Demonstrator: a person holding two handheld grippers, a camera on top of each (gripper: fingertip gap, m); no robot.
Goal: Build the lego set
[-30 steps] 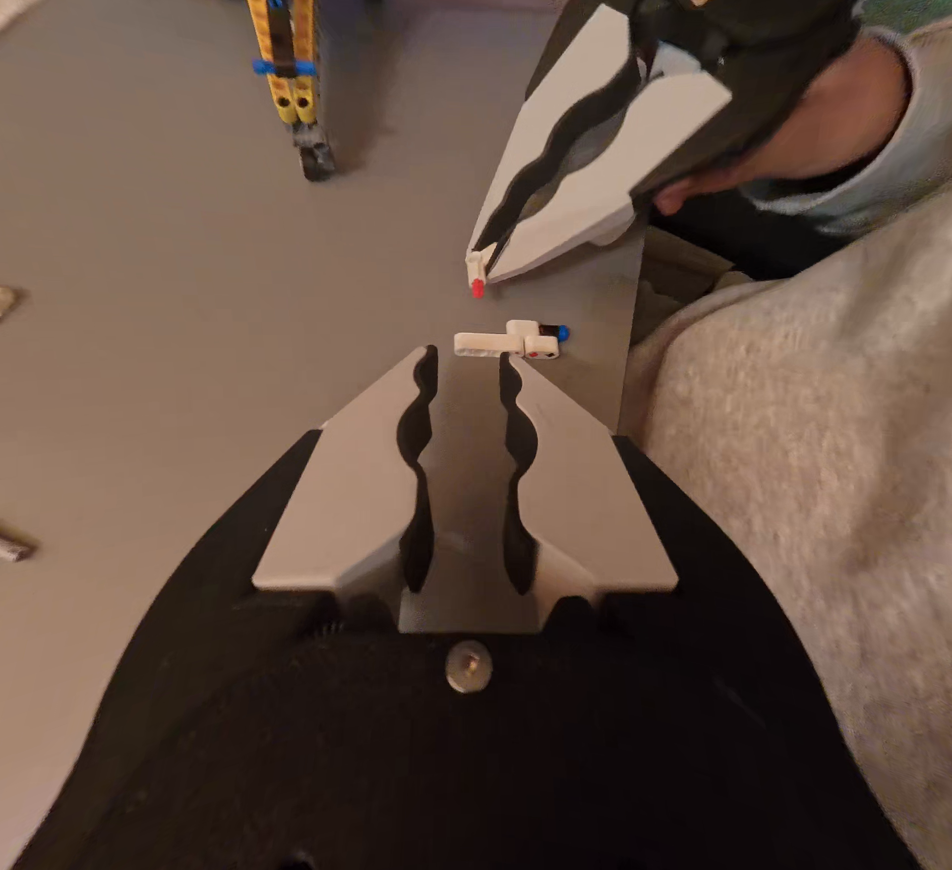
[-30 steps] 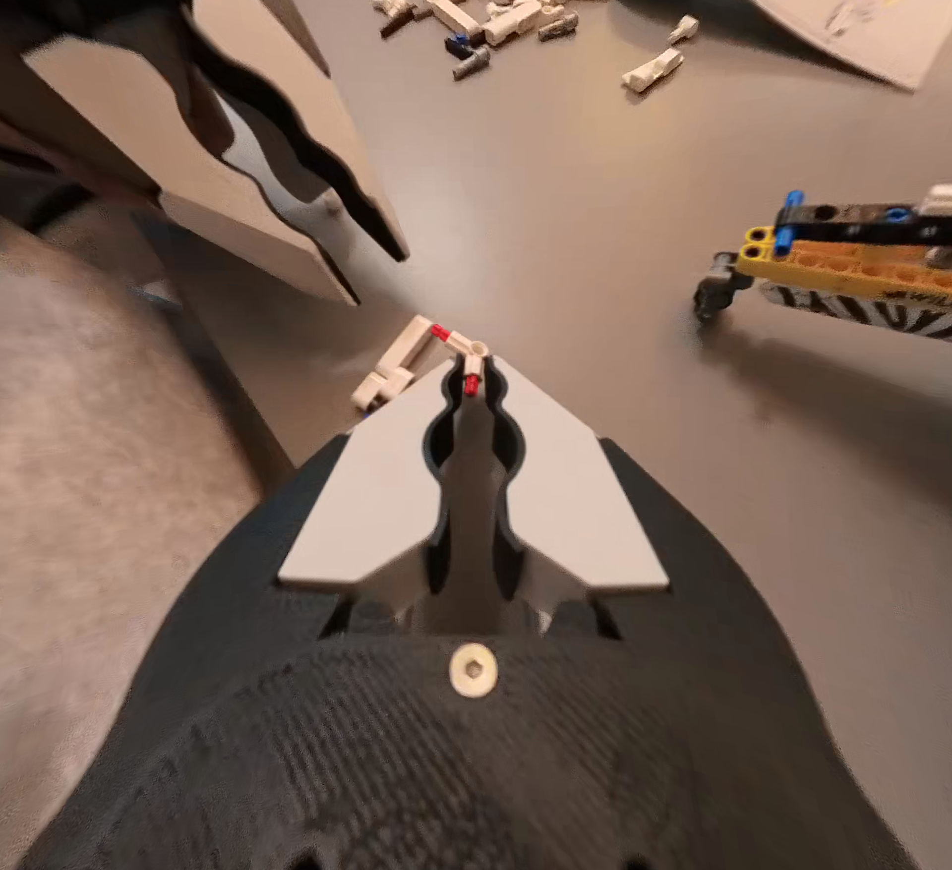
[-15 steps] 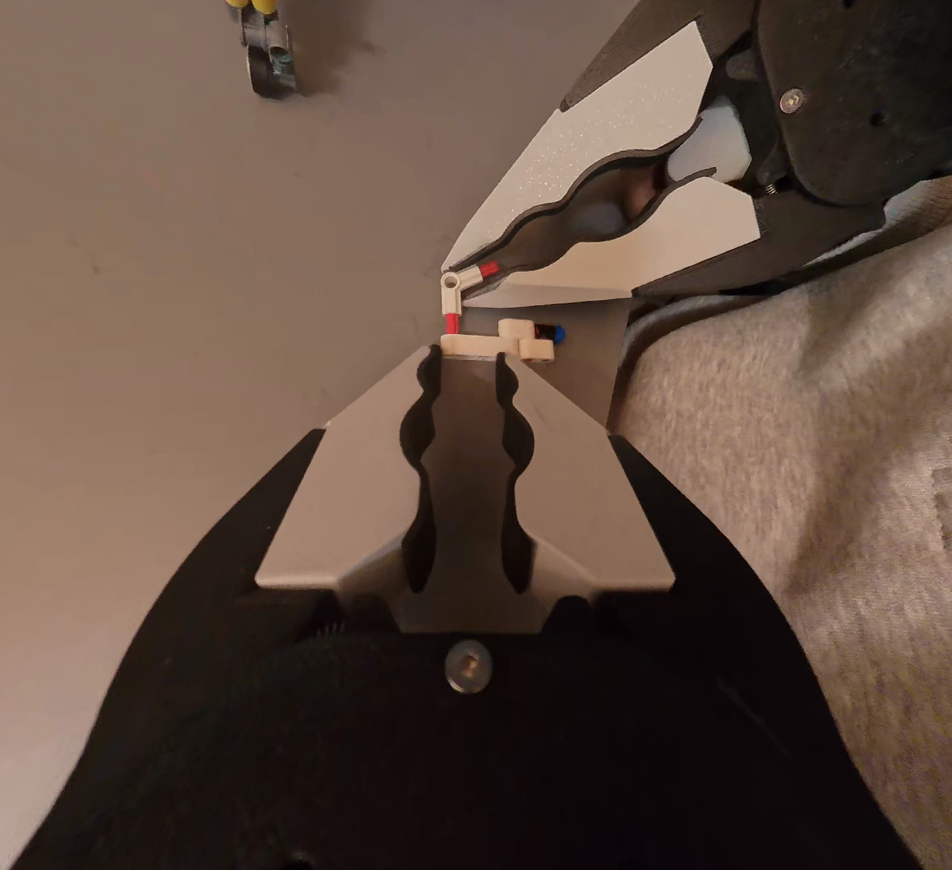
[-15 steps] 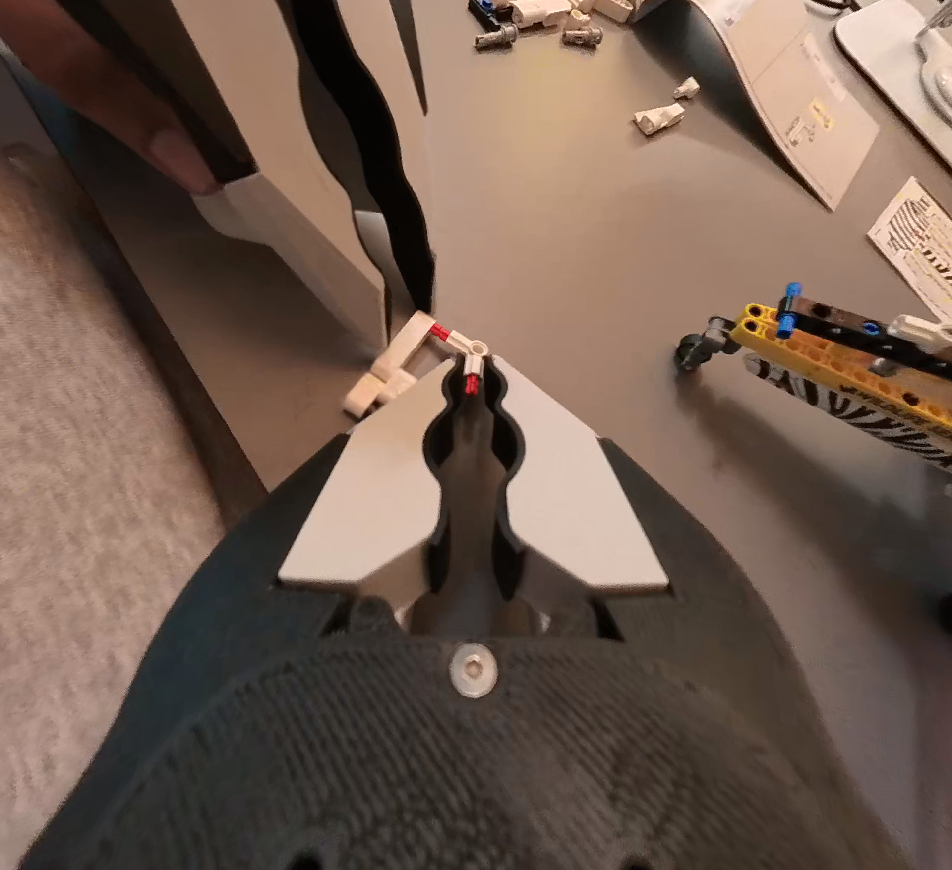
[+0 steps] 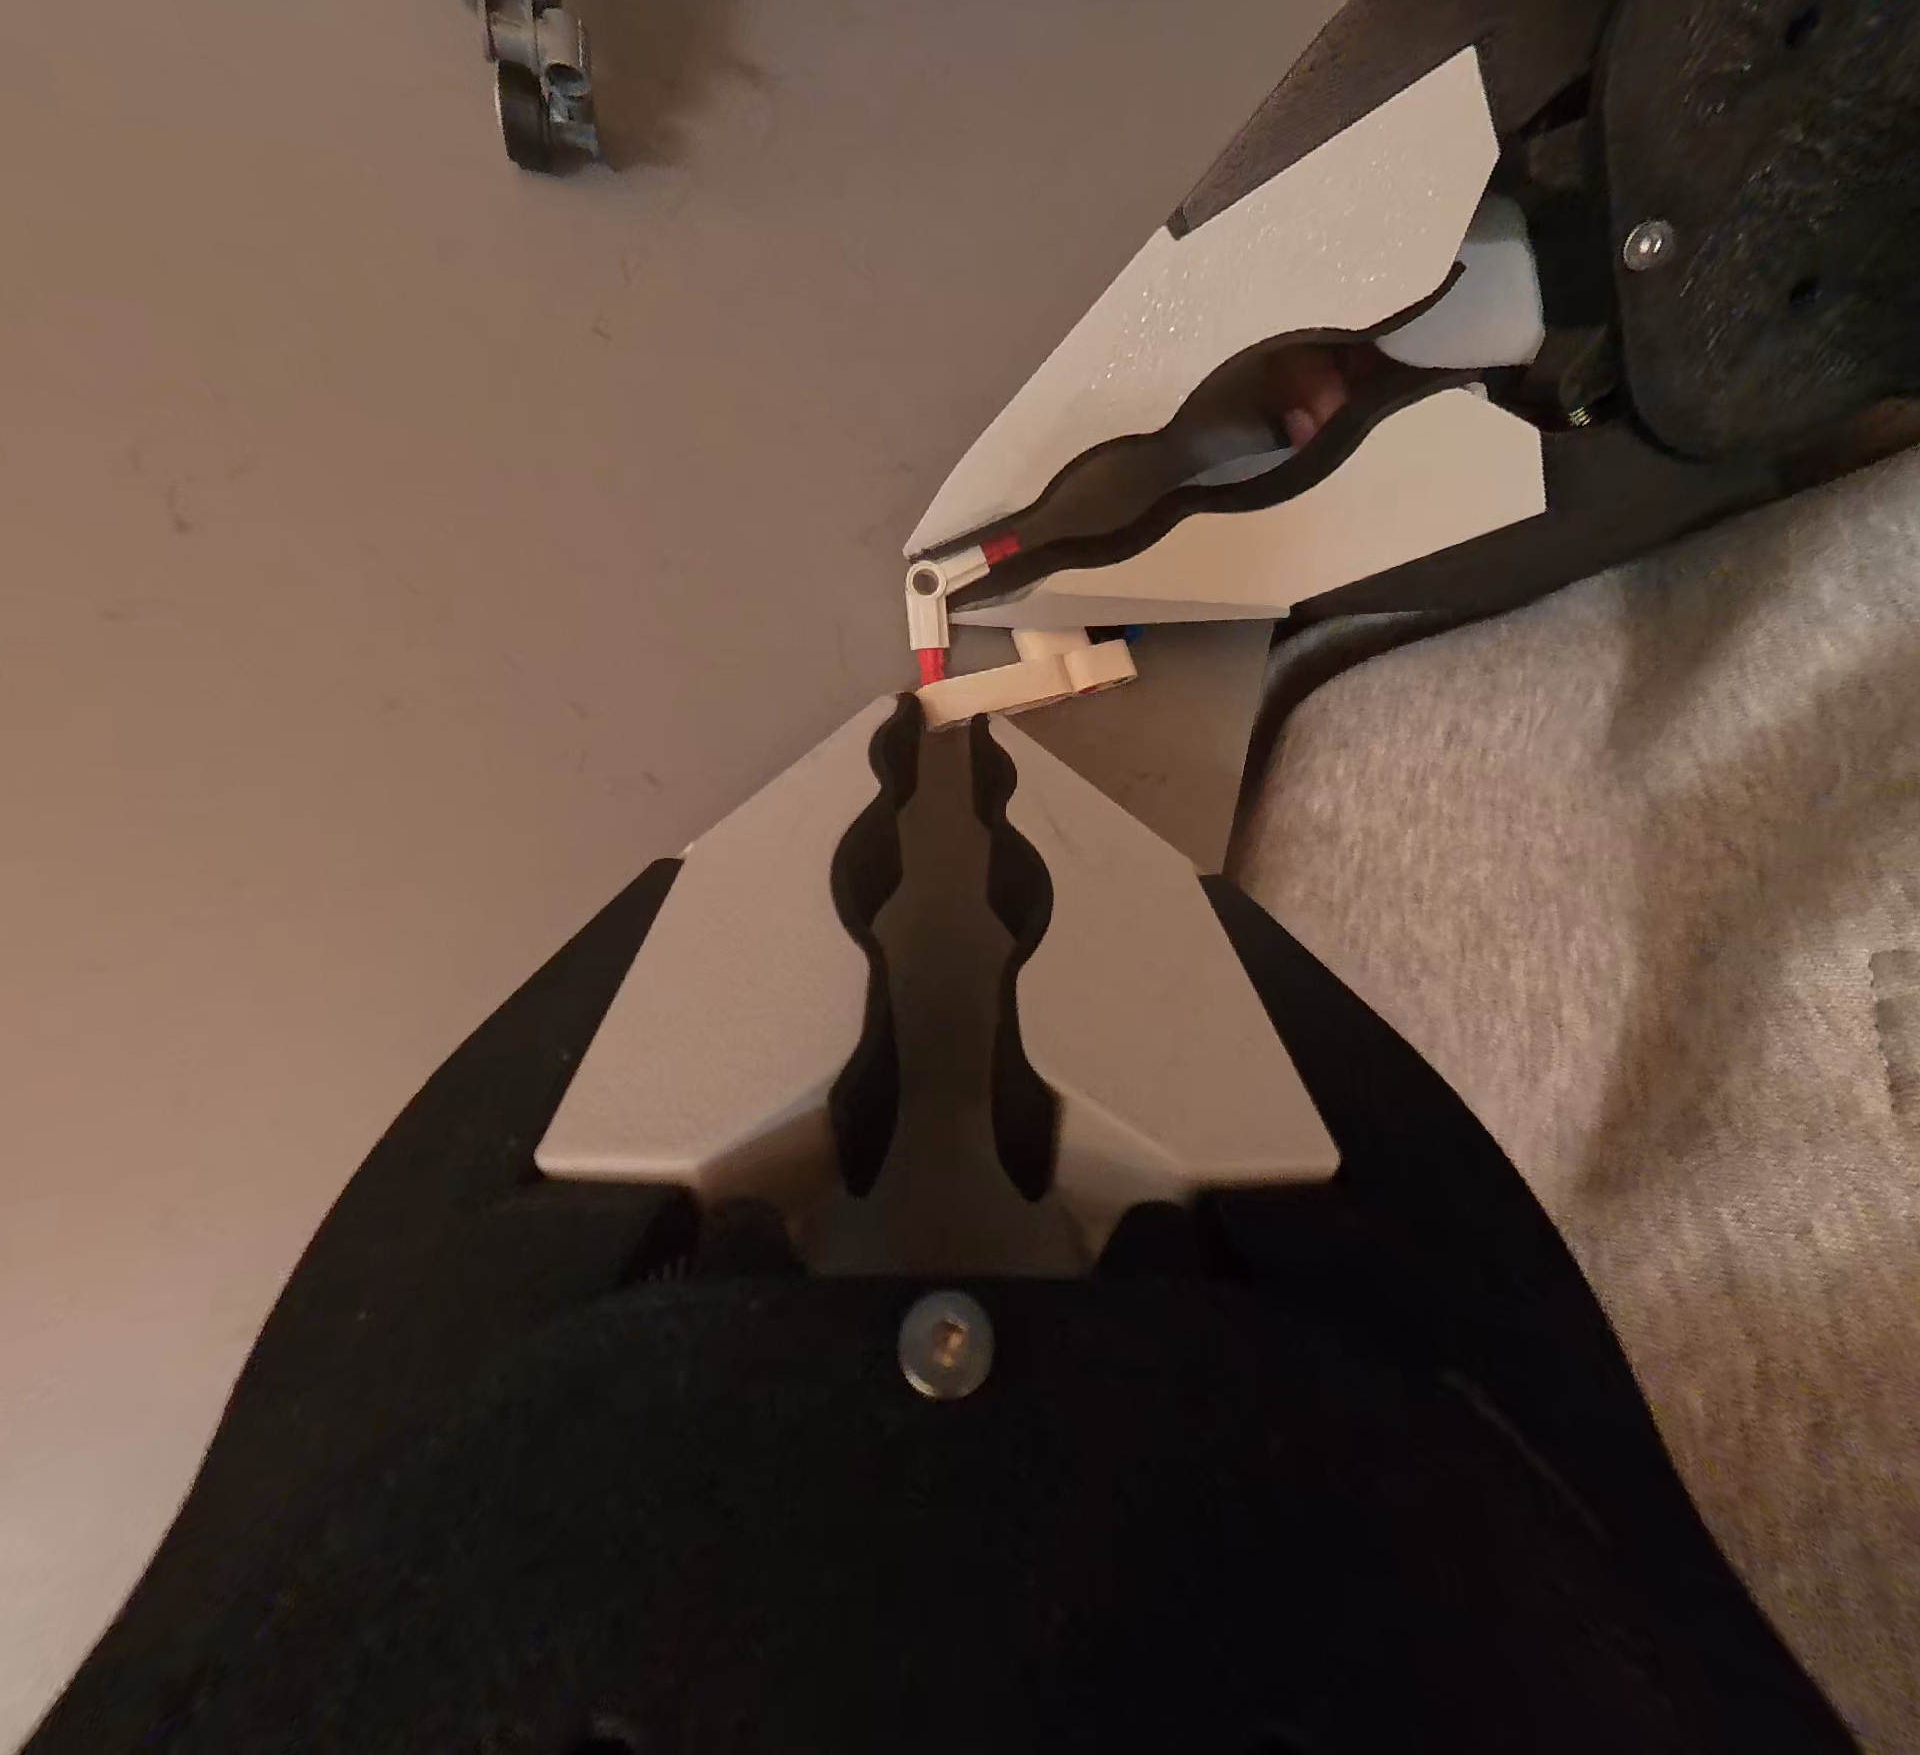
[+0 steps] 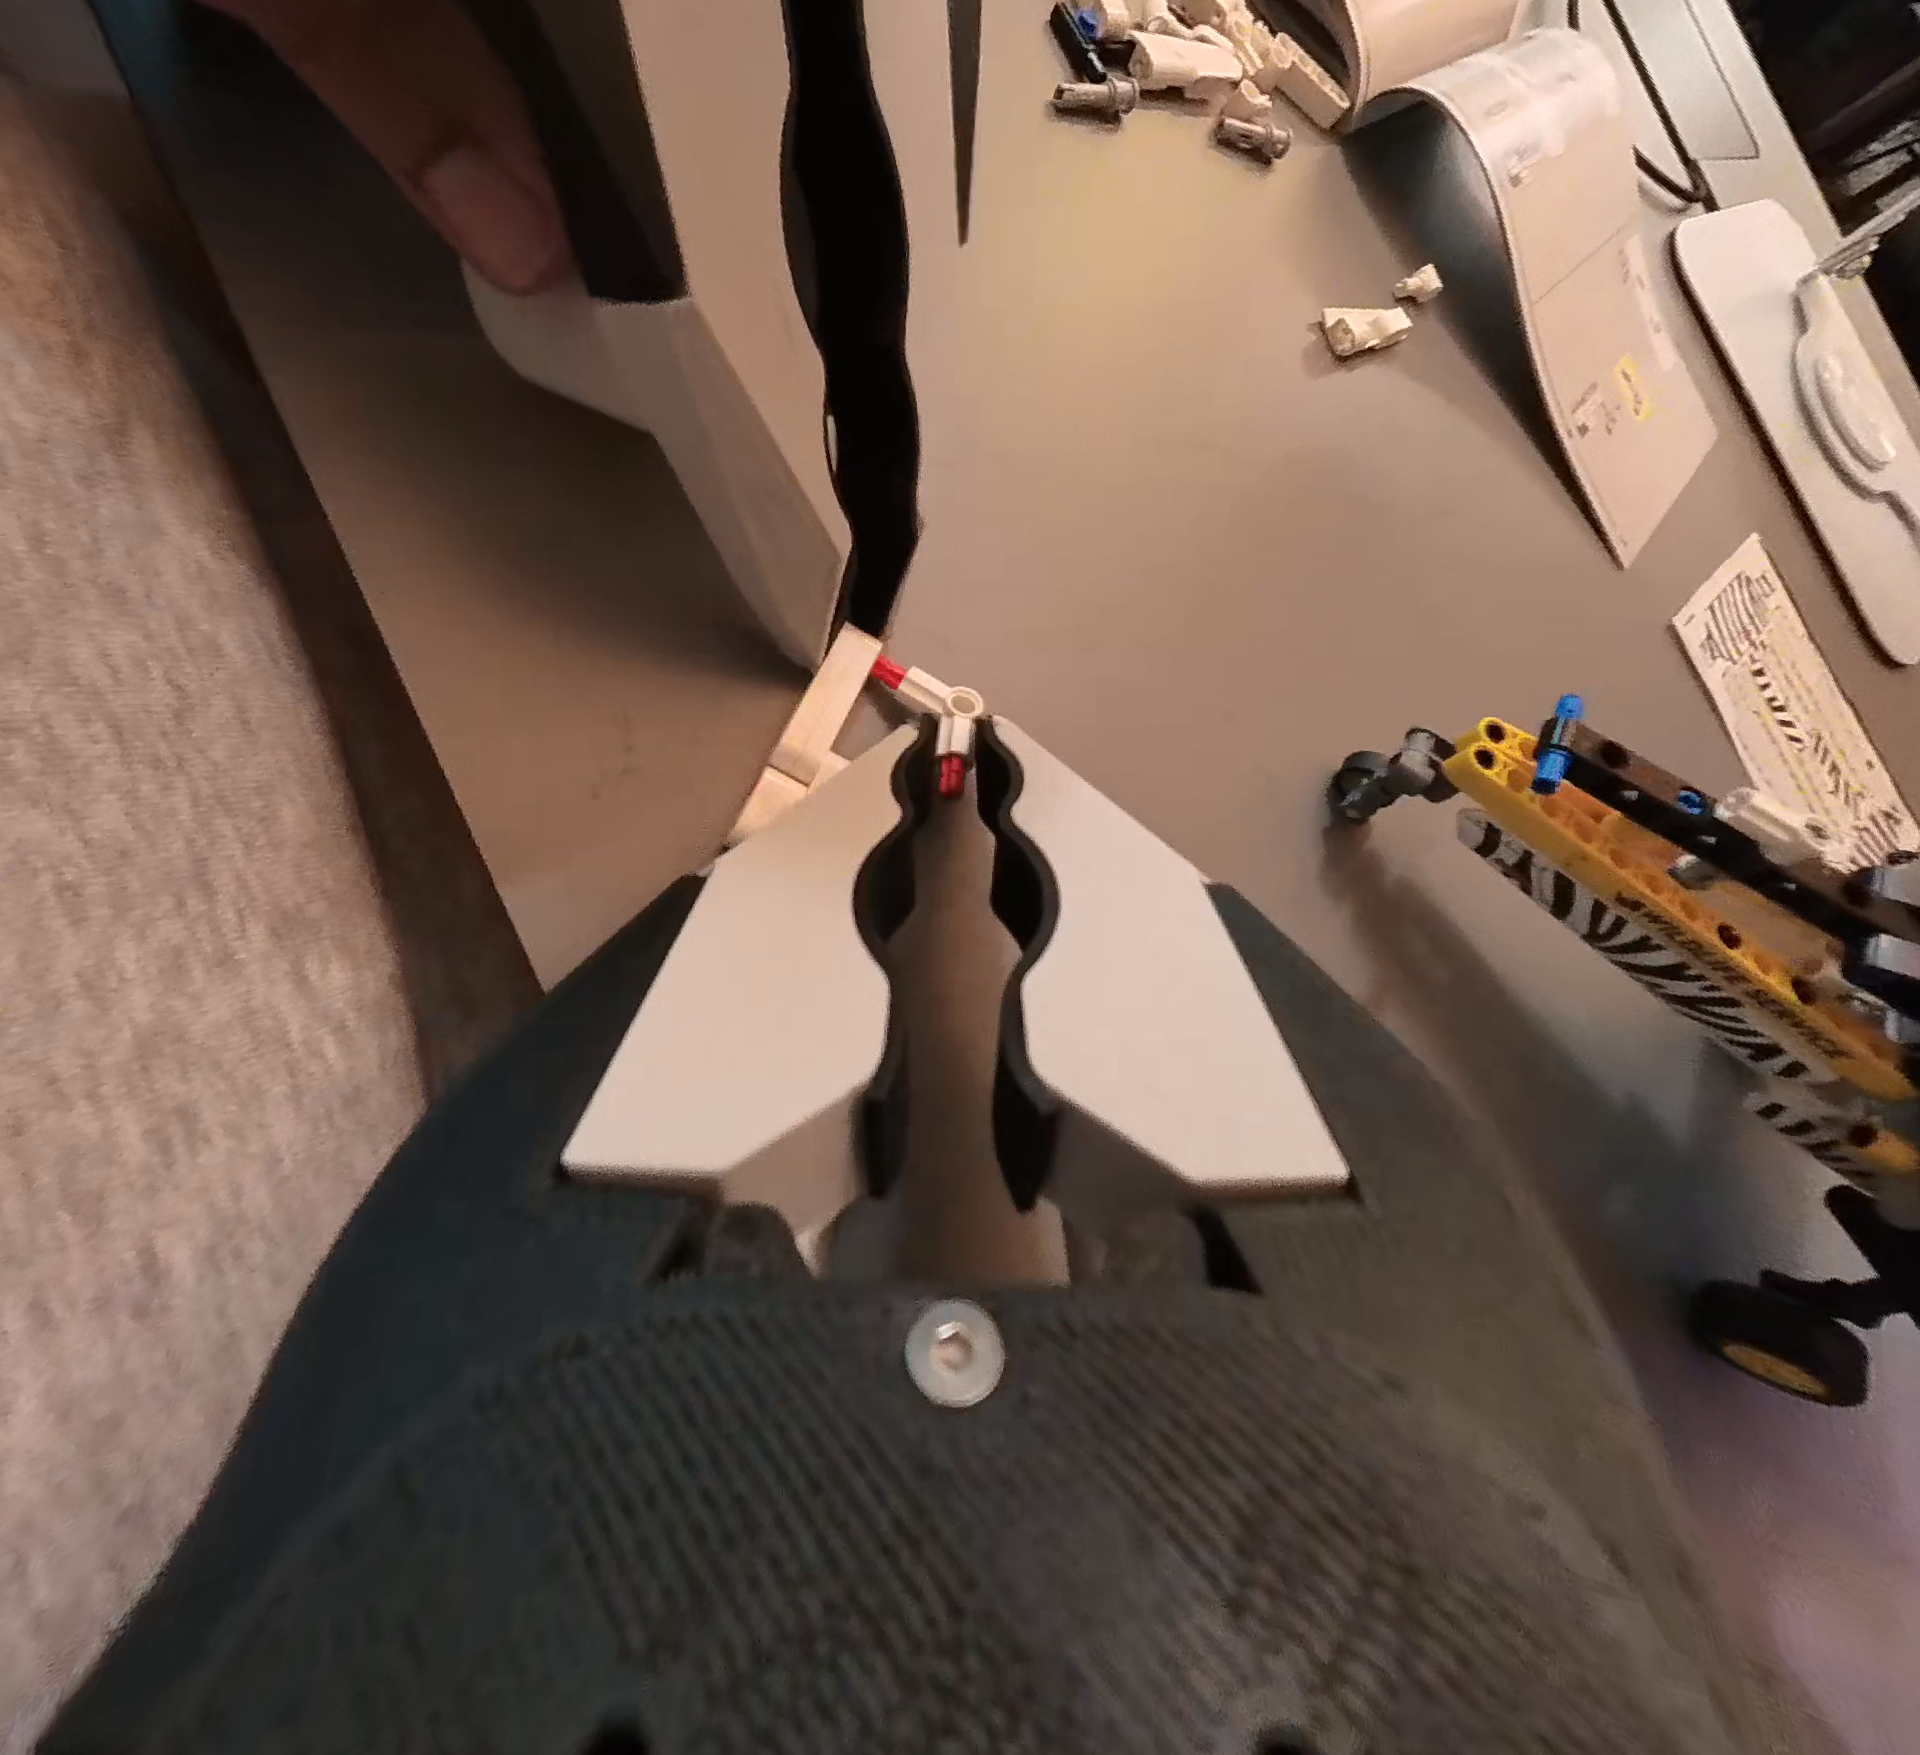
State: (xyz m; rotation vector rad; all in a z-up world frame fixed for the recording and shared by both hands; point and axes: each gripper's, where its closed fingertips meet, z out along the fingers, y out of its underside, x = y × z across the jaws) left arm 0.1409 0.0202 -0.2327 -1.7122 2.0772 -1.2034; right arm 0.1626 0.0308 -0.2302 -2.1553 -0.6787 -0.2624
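Observation:
My right gripper (image 6: 951, 737) is shut on a white angle connector with red axles (image 6: 956, 713), gripping one red axle. It also shows in the left wrist view (image 5: 935, 581), coming in from the right. The connector's other red axle (image 5: 930, 666) meets the end of a white beam (image 5: 1023, 682) that lies near the table's front edge. My left gripper (image 5: 940, 716) is open with narrowed jaws, its tips right at that end of the beam. In the right wrist view it (image 6: 916, 427) comes down from above, and one fingertip touches the beam (image 6: 847, 677).
A yellow and black model (image 6: 1662, 895) with zebra stickers stands to the right; its grey end (image 5: 545, 84) shows far ahead. A pile of loose parts (image 6: 1164, 32), an open booklet (image 6: 1507, 147) and a sticker sheet (image 6: 1787, 697) lie beyond. Grey clothing (image 5: 1558, 978) borders the table edge. Less than 4 cm separates the two grippers' tips.
My right gripper brought the connector down until its red axle reached the beam's end. My left gripper moved forward to the beam and its jaws narrowed.

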